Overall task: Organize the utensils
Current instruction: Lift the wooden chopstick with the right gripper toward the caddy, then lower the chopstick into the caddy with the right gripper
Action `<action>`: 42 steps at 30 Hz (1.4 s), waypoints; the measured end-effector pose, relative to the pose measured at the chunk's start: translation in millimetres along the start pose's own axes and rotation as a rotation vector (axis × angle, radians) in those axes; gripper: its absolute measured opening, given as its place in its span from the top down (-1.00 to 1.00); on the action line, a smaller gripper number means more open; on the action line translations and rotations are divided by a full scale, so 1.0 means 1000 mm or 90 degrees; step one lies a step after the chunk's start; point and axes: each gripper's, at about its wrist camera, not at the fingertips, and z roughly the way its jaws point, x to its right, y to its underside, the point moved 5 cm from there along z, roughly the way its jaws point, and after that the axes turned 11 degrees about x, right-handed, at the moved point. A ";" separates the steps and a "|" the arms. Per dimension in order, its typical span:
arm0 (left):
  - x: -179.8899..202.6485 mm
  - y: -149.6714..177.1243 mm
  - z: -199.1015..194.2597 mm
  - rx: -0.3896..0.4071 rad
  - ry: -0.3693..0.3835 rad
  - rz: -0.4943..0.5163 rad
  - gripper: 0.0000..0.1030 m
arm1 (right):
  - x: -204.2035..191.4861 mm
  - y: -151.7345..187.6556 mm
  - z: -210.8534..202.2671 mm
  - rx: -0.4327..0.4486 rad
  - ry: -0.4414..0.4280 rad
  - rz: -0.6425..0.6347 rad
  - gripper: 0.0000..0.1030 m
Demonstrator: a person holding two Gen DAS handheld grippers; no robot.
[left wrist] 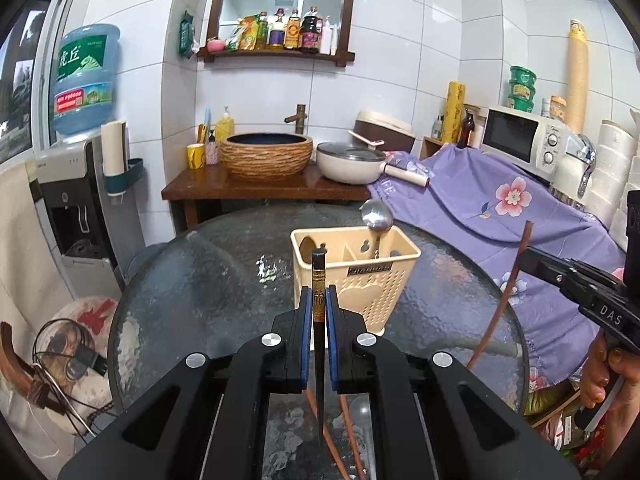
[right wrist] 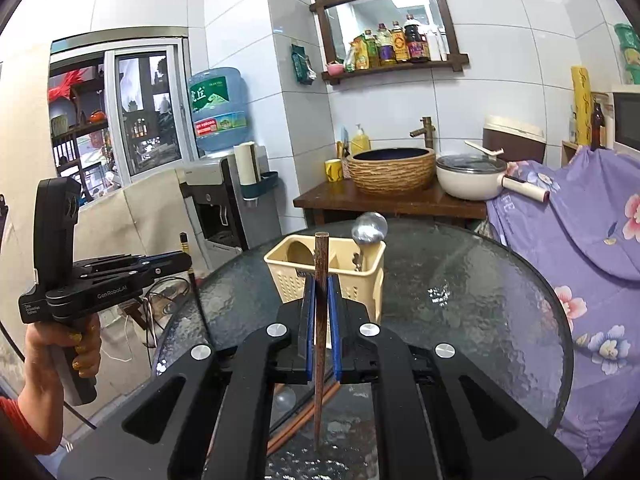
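Kitchen, round glass table. Caddy at far edge: spoon filed. My left tongs clamp a black chopstick; right tongs clamp a brown chopstick. Seemingly two more sticks on the near edge, unfiled.

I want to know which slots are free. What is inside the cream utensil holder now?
In the cream utensil holder, only a metal ladle shows, standing handle-down in the right compartment. The other compartments look empty at the top; their bottoms are hidden by the walls and the chopsticks held in front.
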 end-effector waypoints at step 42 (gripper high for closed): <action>-0.002 -0.095 0.119 -0.010 -0.016 -0.052 0.87 | 0.036 -0.089 0.138 0.021 0.109 0.020 0.86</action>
